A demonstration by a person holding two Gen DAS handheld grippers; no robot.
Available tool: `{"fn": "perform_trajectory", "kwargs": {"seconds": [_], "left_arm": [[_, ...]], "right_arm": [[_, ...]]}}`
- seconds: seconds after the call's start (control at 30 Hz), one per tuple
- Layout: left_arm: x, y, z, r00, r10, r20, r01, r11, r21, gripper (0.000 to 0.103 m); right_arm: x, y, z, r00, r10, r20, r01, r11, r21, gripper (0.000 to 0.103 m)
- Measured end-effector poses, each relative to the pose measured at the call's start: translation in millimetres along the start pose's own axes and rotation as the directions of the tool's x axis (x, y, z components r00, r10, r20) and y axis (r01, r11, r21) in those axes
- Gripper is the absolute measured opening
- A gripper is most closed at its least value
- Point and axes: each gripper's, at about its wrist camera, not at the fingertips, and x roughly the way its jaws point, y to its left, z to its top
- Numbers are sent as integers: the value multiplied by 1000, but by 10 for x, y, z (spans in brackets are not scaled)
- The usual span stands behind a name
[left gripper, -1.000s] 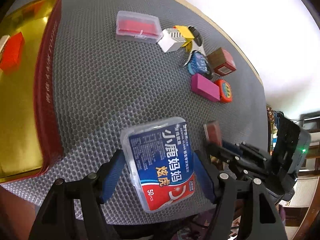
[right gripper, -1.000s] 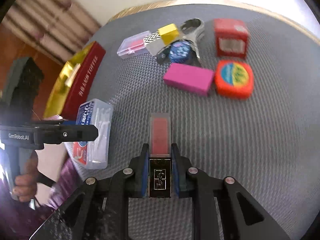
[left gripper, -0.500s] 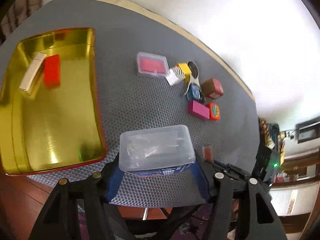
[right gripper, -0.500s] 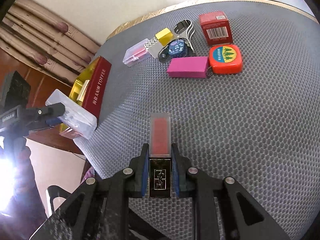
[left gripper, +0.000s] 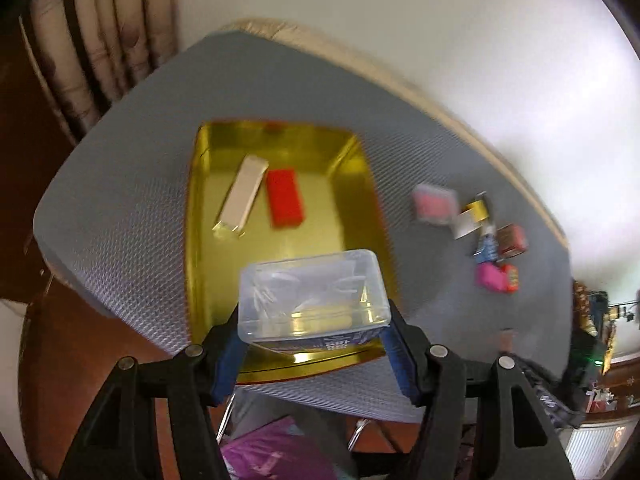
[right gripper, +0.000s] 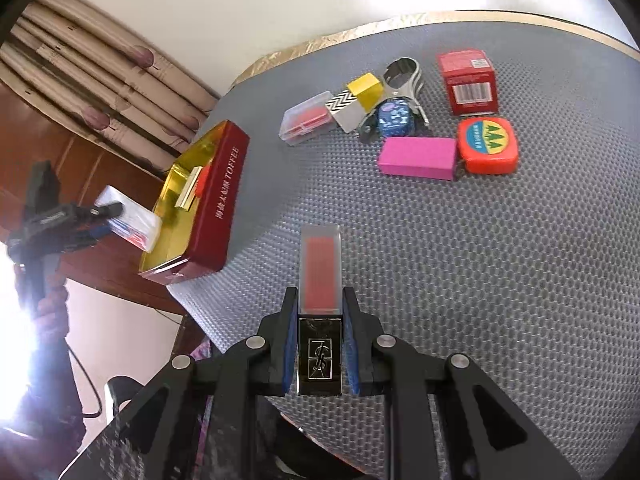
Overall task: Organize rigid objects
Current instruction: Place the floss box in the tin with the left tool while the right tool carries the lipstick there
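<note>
**Both grippers loaded above the grey mat**

A loose cluster sat toward the far edge of the grey mat [right gripper: 460, 260]: a clear case with red contents [right gripper: 306, 120], a yellow cube [right gripper: 365, 89] on a zigzag-patterned block, a metal clip [right gripper: 404, 76], a blue patterned piece [right gripper: 394, 118], a red barcoded box [right gripper: 470, 82], a pink block [right gripper: 418, 157] and an orange tape measure [right gripper: 488, 144] touching the pink block's end. Nothing lay between that cluster and the gold-lined tin [left gripper: 352, 184], which stood at the mat's left edge (its red outer wall read TOFFEE). Inside the tin lay a beige bar [left gripper: 242, 192] and a red block [left gripper: 285, 197], just beside each other near its far end.

The left gripper [left gripper: 314, 344] was clamped on a clear plastic box [left gripper: 314, 294], its blue pads pressed to the box's short ends, and held it above the near end of the tin. The right gripper [right gripper: 320, 344] was closed tight on a lipstick tube [right gripper: 321, 280], gripping it by the metal cap with the red, translucent body pointing forward over the near part of the mat, well apart from the tin.
</note>
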Motion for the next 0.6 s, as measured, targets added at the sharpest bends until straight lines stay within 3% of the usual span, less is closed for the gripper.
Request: {"fn": "perform_trajectory", "kwargs": {"seconds": [0.1, 0.23, 0.43, 0.6], "left_arm": [[269, 78, 69, 998, 34, -48, -35, 999, -9, 64], [481, 102, 276, 997, 56, -57, -57, 998, -17, 64], [708, -21, 662, 996, -40, -78, 36, 998, -52, 64], [909, -85, 957, 998, -13, -53, 9, 997, -75, 64]], "right_arm": [[29, 60, 15, 1000, 9, -3, -9, 1000, -6, 20], [46, 129, 57, 1000, 9, -1, -9, 1000, -10, 20], [56, 130, 96, 1000, 12, 0, -12, 1000, 1, 20], [88, 78, 138, 1000, 18, -7, -18, 1000, 17, 20]]}}
